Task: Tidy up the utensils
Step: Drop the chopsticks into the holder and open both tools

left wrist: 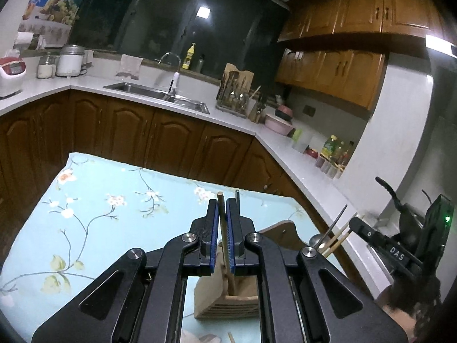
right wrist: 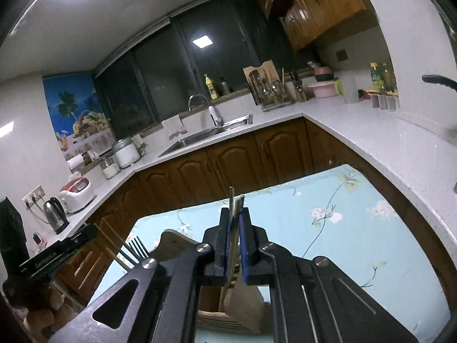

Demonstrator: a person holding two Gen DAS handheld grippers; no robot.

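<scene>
I hold both grippers clenched: left gripper (left wrist: 222, 204) on a wooden chopstick (left wrist: 223, 228), right gripper (right wrist: 234, 214) on metal utensils (right wrist: 235, 204), above the wooden holder (left wrist: 228, 297); open bench (left wrist: 100, 200) at 10 o'clock.

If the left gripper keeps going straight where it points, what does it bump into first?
Probably nothing soon. The left gripper, shut on a wooden chopstick, aims over the flowered tablecloth toward the brown cabinet doors; depth is unclear.

Wooden holder (left wrist: 228, 300) base hidden behind left hand-held gripper (left wrist: 222, 208); chopstick (left wrist: 232, 337) cut off at btm edge.
</scene>
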